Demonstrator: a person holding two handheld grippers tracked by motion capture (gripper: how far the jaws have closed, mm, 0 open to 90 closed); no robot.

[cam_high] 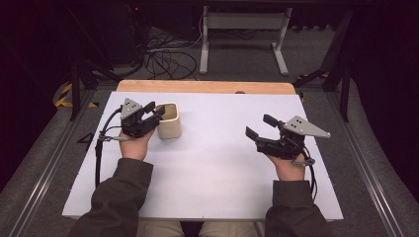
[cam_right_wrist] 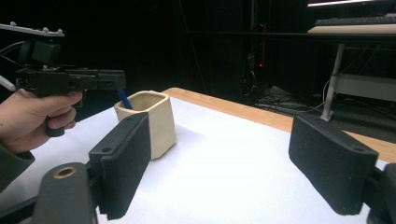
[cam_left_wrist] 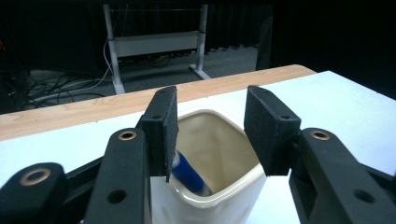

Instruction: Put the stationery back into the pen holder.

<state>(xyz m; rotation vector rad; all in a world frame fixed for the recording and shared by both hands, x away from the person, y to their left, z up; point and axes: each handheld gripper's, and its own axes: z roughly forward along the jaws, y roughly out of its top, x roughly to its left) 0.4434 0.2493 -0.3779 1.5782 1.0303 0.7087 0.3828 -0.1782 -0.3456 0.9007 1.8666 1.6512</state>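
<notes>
The cream ceramic cup with rounded square walls (cam_high: 168,121) stands upright on the white table top (cam_high: 212,168), on its left half and toward the far edge, where a strip of pale wood (cam_high: 207,87) borders the white sheet. Inside the cup a blue pen-like stick (cam_left_wrist: 189,172) leans against the near-left wall; from my right gripper view its blue tip (cam_right_wrist: 124,99) pokes just above the rim.

My left gripper (cam_high: 152,112) hangs right over the cup's near rim, held in my left hand (cam_high: 134,143). Its jaws are parted, one pad (cam_left_wrist: 163,128) just above the stick and the other over the cup's right side, and neither presses on anything: the stick sits loose in the cup, free of my grip. The gap between the pads is moderate, narrower than the cup's mouth.

My right gripper (cam_high: 260,127) rests well apart on the right half of the table, held in my right hand (cam_high: 289,165), pointing left toward the cup. Its jaws are spread wide with nothing between them, only bare white table.

Beyond the table lie grey carpet, a tangle of black cables (cam_high: 165,57) and the white metal legs of another desk (cam_high: 242,29).
</notes>
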